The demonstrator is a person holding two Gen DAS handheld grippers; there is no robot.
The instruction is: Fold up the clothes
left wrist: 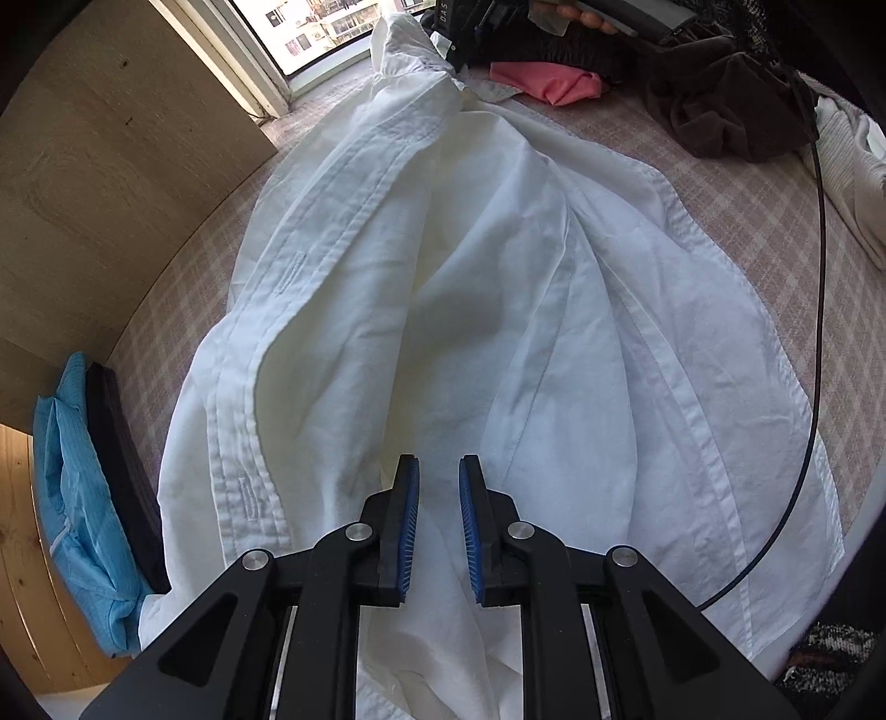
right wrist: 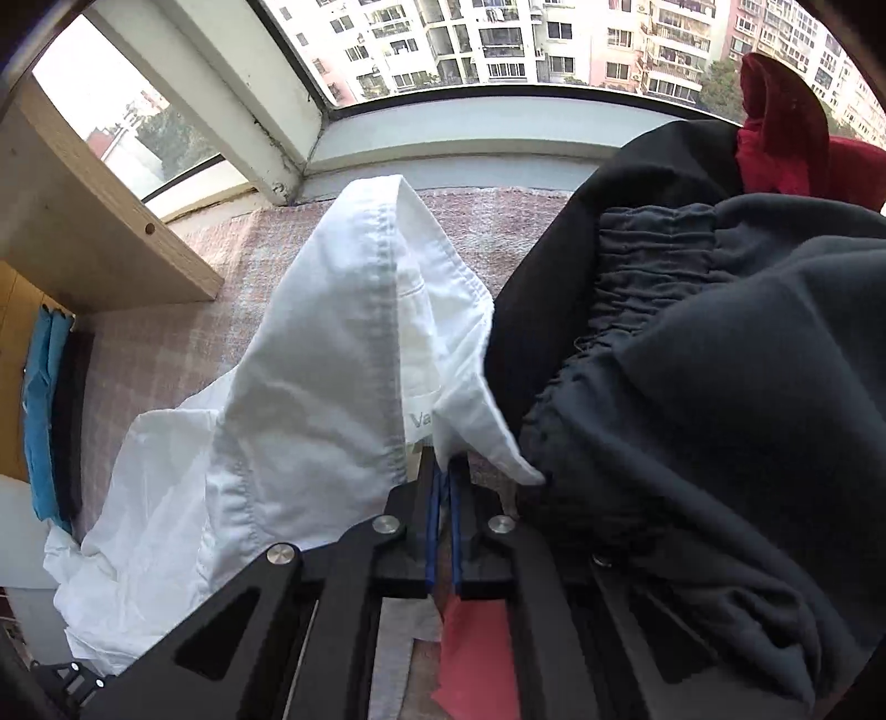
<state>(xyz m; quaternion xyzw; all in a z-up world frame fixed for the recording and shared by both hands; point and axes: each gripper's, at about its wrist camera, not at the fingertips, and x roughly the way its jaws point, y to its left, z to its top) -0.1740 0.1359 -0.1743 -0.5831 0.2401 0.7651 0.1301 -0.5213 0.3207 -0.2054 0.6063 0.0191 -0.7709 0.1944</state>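
Observation:
A white button-up shirt [left wrist: 498,310] lies spread on a pink checked cover [left wrist: 747,183]. Low over its near hem, my left gripper [left wrist: 440,471] is open, the blue pads [left wrist: 411,498] apart and nothing between them. At the far end my right gripper [left wrist: 459,33] holds the collar [left wrist: 410,61] up off the cover. In the right wrist view the right gripper [right wrist: 443,471] is shut on the shirt collar [right wrist: 459,354] by the neck label, and the white shirt [right wrist: 288,410] hangs down to the left from it.
Folded blue [left wrist: 72,498] and black [left wrist: 122,471] garments sit by a wooden panel [left wrist: 111,166] on the left. A pile of dark clothes [right wrist: 692,387], a red garment [right wrist: 786,133] and a pink one [left wrist: 548,80] crowd the far right. A black cable [left wrist: 814,332] crosses the shirt's right edge.

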